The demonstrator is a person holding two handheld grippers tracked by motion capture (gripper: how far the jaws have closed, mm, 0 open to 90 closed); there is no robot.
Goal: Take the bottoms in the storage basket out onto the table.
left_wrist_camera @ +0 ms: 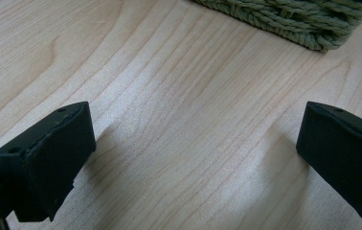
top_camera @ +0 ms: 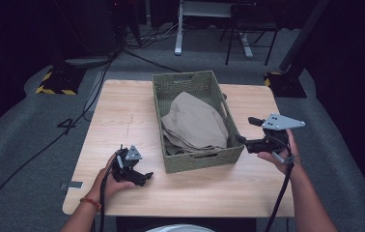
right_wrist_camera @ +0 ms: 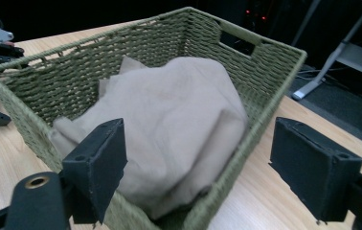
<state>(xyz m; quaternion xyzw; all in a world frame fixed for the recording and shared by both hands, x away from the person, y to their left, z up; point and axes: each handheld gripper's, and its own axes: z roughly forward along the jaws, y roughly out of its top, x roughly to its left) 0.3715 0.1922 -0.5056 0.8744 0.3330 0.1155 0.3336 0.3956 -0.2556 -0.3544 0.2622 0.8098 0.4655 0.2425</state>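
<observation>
Jaws wide and empty on both the left gripper (top_camera: pixel 144 178) and right gripper (top_camera: pixel 246 130), flanking the basket (top_camera: pixel 168 89) of beige cloth (top_camera: pixel 195 123).

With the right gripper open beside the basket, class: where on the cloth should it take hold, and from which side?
Grip the cloth at its raised hump in the middle, coming from above over the basket wall. The walls fence its edges, while the bunched top stands near rim height, giving a fold to pinch. The right gripper is already open beside that wall, so this looks the likeliest approach.
</observation>
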